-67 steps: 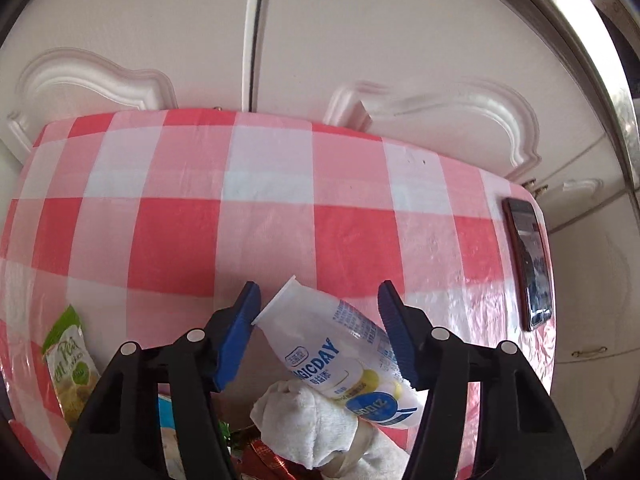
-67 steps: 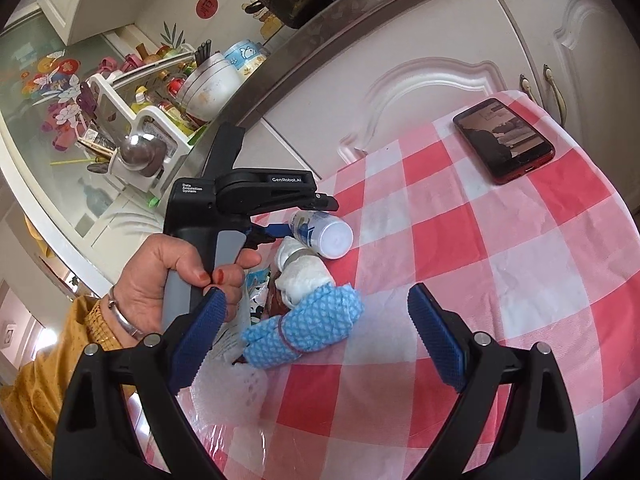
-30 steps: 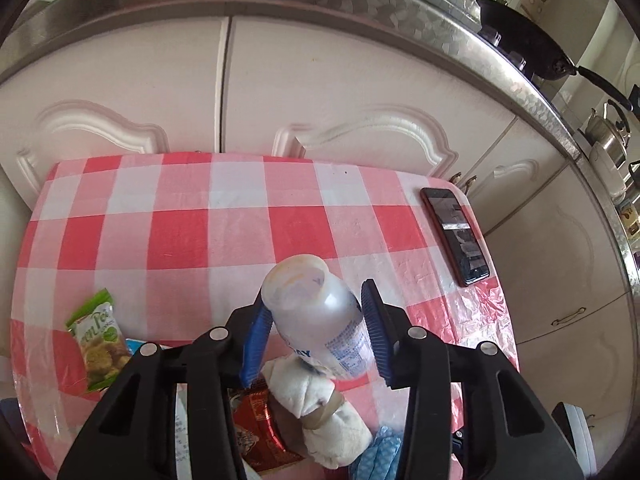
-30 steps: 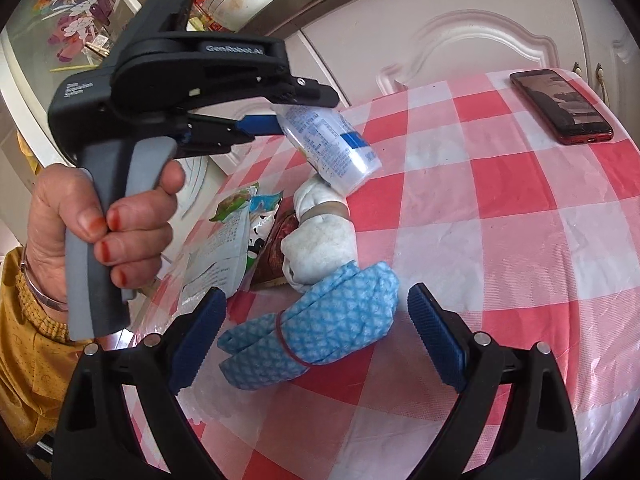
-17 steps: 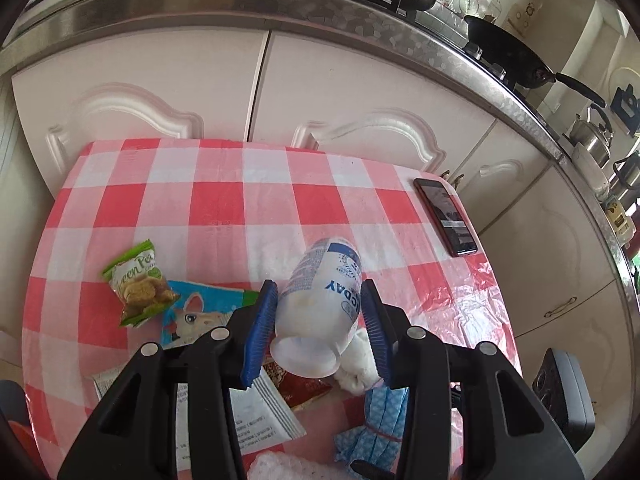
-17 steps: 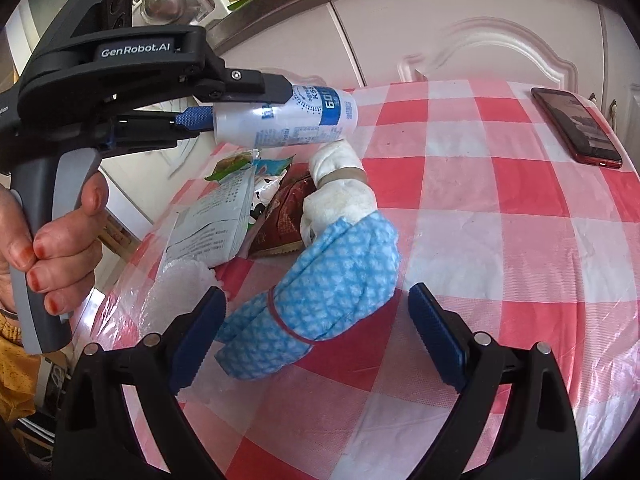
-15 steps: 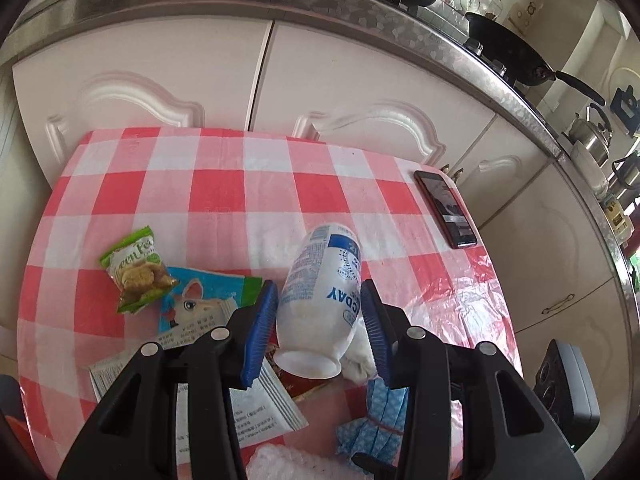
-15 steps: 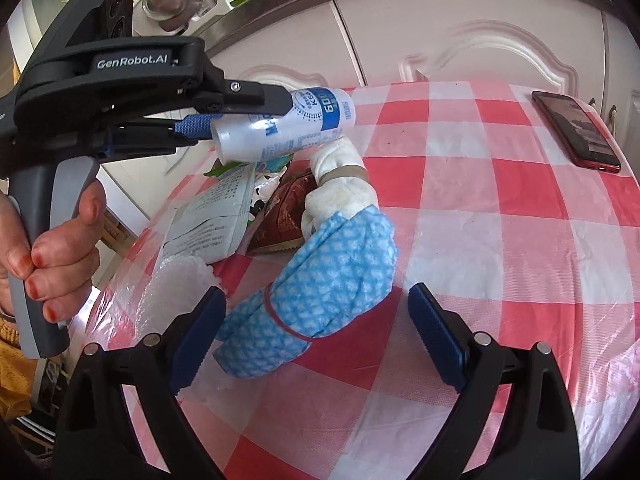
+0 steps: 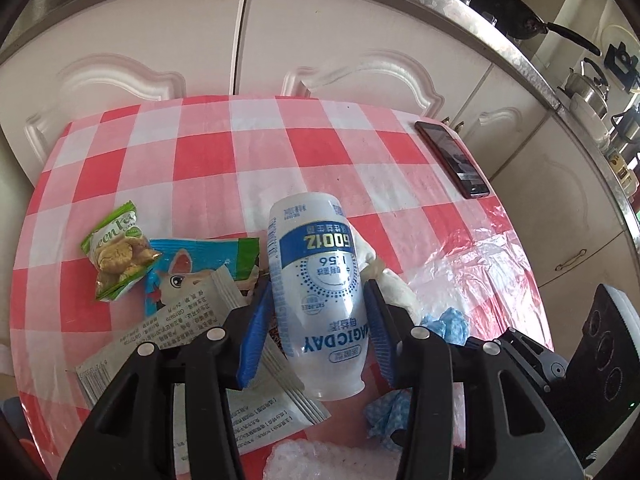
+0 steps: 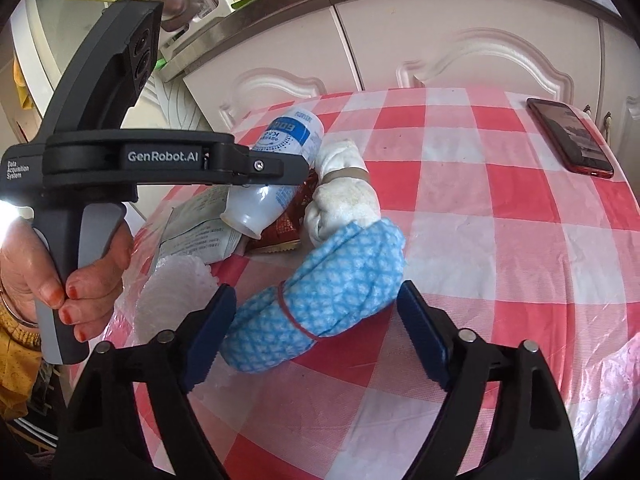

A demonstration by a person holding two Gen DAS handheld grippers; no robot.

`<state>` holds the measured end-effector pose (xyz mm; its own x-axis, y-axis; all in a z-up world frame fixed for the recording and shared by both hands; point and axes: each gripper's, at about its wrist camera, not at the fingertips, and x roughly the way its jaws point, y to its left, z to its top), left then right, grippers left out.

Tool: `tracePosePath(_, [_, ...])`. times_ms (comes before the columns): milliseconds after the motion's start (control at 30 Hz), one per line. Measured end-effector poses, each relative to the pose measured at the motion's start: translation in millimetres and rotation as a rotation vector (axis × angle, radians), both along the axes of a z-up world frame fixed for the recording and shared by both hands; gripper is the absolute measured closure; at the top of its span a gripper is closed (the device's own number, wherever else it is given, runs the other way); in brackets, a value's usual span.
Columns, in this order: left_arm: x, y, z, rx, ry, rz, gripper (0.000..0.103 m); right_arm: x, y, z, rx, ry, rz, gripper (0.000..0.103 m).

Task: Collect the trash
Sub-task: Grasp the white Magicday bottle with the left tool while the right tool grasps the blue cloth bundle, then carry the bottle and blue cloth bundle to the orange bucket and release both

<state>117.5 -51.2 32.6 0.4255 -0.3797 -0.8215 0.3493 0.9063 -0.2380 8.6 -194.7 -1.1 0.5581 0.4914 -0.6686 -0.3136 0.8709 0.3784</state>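
A: Left wrist view first. What is the tool doing?

B: The left gripper (image 9: 316,336) has its blue pads against both sides of a white plastic bottle (image 9: 318,292). The jaws are narrow and just starting to ease apart, with the bottle between them. The bottle's open mouth faces the camera and its base points away over the table; whether anything is inside I cannot tell.

A: What lies around it?

B: Under and left of it are wrappers: a green snack packet (image 9: 116,256), a blue pouch with a cartoon animal (image 9: 192,268) and a grey printed sachet (image 9: 240,412). A white cloth roll (image 9: 388,280) sits just right of the bottle. The far half of the checked tablecloth (image 9: 224,160) is bare. A phone (image 9: 454,158) lies near the right edge, close to the white cabinets.

A: And the right wrist view?

B: The right gripper (image 10: 312,332) stands fairly wide, jaws closing, with a blue patterned cloth roll (image 10: 328,292) lying between the pads; they do not look to be pressing it. Beyond it, the white cloth roll (image 10: 344,200) touches the blue one. The left gripper (image 10: 280,168), gripped by a hand (image 10: 60,272), holds the bottle (image 10: 276,172) tilted above the wrappers. Right of the rolls the cloth is open as far as the phone (image 10: 570,142).
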Motion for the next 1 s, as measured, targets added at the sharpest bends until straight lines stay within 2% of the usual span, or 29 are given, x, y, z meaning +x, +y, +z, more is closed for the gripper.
tracePosePath(167, [-3.2, -4.2, -2.6, 0.028, -0.018, 0.003, 0.057, 0.9, -5.1, -0.2, 0.032, 0.009, -0.007, 0.036])
tracePosePath(300, [-7.2, -1.1, -0.1, 0.028, -0.026, 0.024, 0.057, 0.8, -8.1, -0.5, 0.046, 0.006, -0.012, 0.044])
tracePosePath(467, [-15.9, 5.7, 11.4, 0.009, -0.050, 0.049, 0.057, -1.5, -12.0, -0.3, 0.060, 0.006, -0.020, 0.058])
tracePosePath(867, [-59.4, 35.3, 35.5, -0.064, -0.101, 0.124, 0.057, -8.6, -25.3, -2.1, 0.112, 0.009, -0.047, 0.074])
tracePosePath(1000, [-78.4, 55.6, 42.7, -0.090, -0.118, 0.160, 0.057, -13.9, -35.5, 0.2, 0.172, -0.007, -0.064, 0.076])
